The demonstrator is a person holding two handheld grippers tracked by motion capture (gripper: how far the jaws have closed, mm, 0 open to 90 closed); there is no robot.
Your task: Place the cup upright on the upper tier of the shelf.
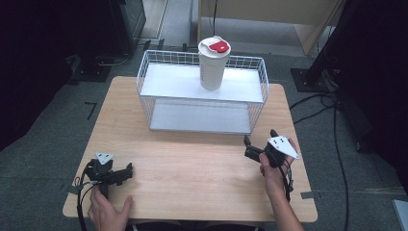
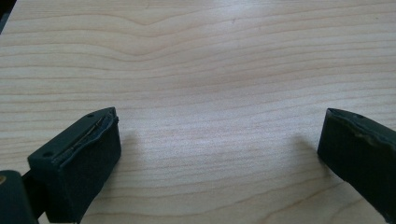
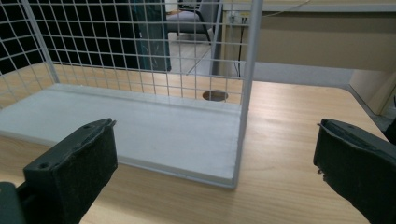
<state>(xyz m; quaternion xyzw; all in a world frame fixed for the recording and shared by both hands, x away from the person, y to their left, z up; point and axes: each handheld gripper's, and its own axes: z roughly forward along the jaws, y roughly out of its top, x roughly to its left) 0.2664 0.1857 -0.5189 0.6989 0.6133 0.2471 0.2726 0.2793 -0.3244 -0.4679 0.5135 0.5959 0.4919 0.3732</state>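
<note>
The right gripper (image 1: 260, 142) is held just above the table's right side, near the front right corner of the wire rack, its jaws spread wide with nothing between them; in the right gripper view they frame the rack's corner post and lower shelf (image 3: 140, 128). The person's right hand (image 1: 273, 169) wraps its handle from behind. Over at the near left corner, the left gripper (image 1: 128, 170) rests low on the wooden table (image 1: 192, 178), jaws likewise parted and empty, with only bare wood grain between them in the left gripper view, and the left hand (image 1: 107, 211) lies by its handle at the table's edge. Farther back stands the white wire rack (image 1: 159, 58) with two shelves. On its upper shelf, toward the right of centre, a white cup (image 1: 213, 67) with a red and white lid stands upright, well apart from both grippers.
</note>
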